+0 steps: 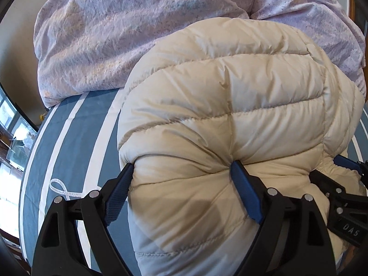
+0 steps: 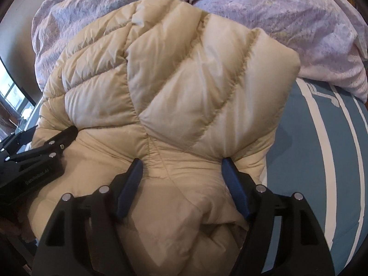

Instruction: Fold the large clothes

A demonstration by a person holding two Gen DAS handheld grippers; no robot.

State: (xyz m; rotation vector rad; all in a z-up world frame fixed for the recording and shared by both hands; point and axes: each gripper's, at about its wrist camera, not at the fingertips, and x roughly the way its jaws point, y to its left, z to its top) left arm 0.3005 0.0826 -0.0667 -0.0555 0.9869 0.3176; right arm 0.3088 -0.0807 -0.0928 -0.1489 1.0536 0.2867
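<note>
Striped bed (image 1: 69,138), jaws clamping puffy jacket (image 1: 230,105) (wide)

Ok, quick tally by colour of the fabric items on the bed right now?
Cream: 1, the puffer jacket
Lilac: 1, the crumpled duvet
Blue with white stripes: 1, the bed sheet
Total: 3

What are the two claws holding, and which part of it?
Both claws pinch the puffy cream jacket: the left claw and right claw each squeeze a thick bunch along its near edge.
</note>
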